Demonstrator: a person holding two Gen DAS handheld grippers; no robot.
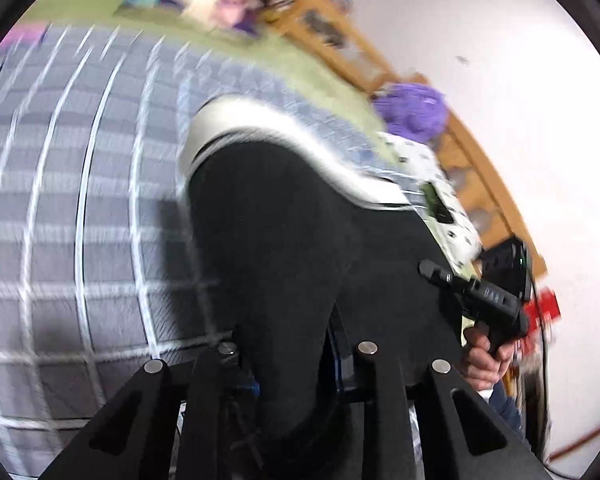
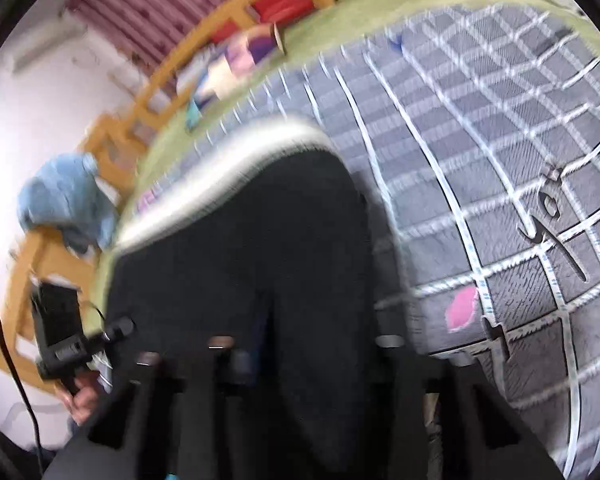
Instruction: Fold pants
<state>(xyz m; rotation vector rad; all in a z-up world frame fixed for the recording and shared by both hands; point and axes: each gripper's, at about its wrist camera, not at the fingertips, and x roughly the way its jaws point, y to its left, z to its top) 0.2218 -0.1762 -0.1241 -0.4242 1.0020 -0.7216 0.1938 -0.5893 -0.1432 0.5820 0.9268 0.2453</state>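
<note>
Black pants [image 1: 292, 232] with a white waistband [image 1: 260, 116] hang lifted above the bed, blurred by motion. My left gripper [image 1: 296, 364] is shut on the pants' near edge, the cloth bunched between its jaws. My right gripper [image 2: 300, 356] is shut on the pants [image 2: 240, 260] as well; their white band [image 2: 220, 168] stretches across the top. The right gripper also shows in the left wrist view [image 1: 476, 296], at the pants' right edge. The left gripper shows in the right wrist view [image 2: 84, 344], at the pants' left edge. Fingertips are hidden by cloth.
A grey blanket with white grid lines [image 1: 80, 220] covers the bed over a green sheet [image 1: 324, 80]. A wooden bed frame [image 1: 460, 152], a purple item [image 1: 412, 108], a spotted pillow [image 1: 432, 176], a blue cloth [image 2: 64, 200] and toys [image 2: 236, 60] lie around the edges.
</note>
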